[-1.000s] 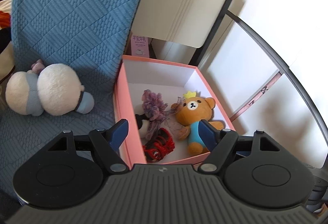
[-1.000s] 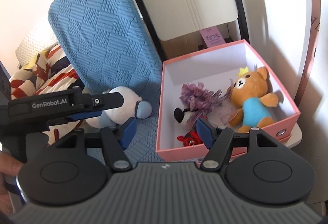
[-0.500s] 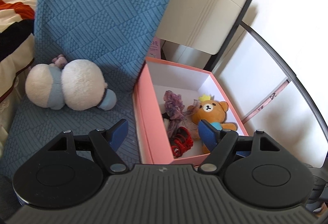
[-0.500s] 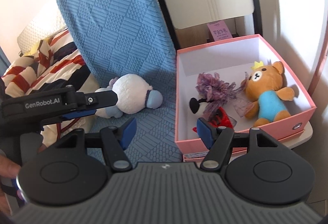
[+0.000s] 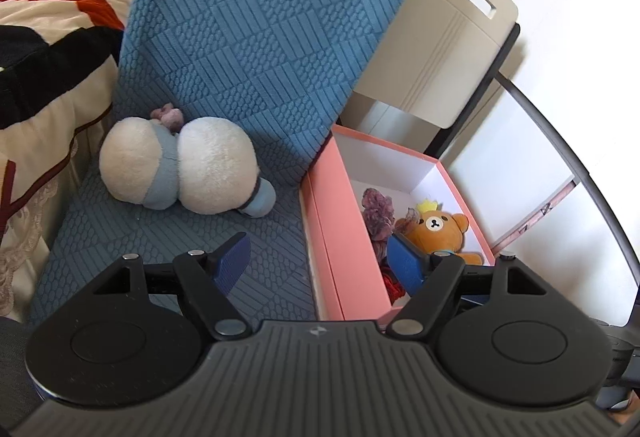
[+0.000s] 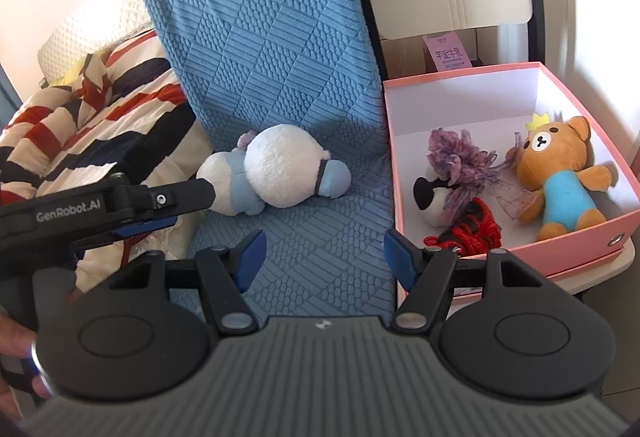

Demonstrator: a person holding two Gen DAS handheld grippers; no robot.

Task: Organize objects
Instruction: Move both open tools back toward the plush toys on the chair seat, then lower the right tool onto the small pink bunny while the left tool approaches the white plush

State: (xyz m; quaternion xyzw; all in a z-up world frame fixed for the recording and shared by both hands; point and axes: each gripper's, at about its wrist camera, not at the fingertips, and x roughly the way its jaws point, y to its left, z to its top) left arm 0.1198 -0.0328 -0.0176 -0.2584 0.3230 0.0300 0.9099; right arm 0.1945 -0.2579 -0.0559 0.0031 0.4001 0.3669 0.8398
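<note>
A pink box (image 6: 576,233) with white inner walls is taken as the landmark; it is seen standing open, just beside the right edge of a blue quilted cushion (image 6: 304,245). Inside the box an orange bear plush (image 6: 560,173) in a light blue shirt with a small yellow crown is found lying toward the right wall, with a purple frilly piece (image 6: 460,157) to its left, a black-and-white plush (image 6: 430,197) under that, and a red yarn bundle (image 6: 476,229) near the front wall. Outside the box, to its left, a white plush (image 6: 276,169) with light blue parts is seen lying on its side on the cushion seat, well apart from the box wall. Behind the box a beige chair back (image 5: 448,45) is noted, and further left of the cushion a striped quilt (image 6: 92,125) on a bed. The left gripper (image 5: 318,261) is held with its blue pads apart and nothing between them, above the box's left wall. The right gripper (image 6: 322,257) is likewise held parted and empty, over the cushion seat just left of the box. A person's hand (image 6: 16,349) is partly seen at the lower left.
</note>
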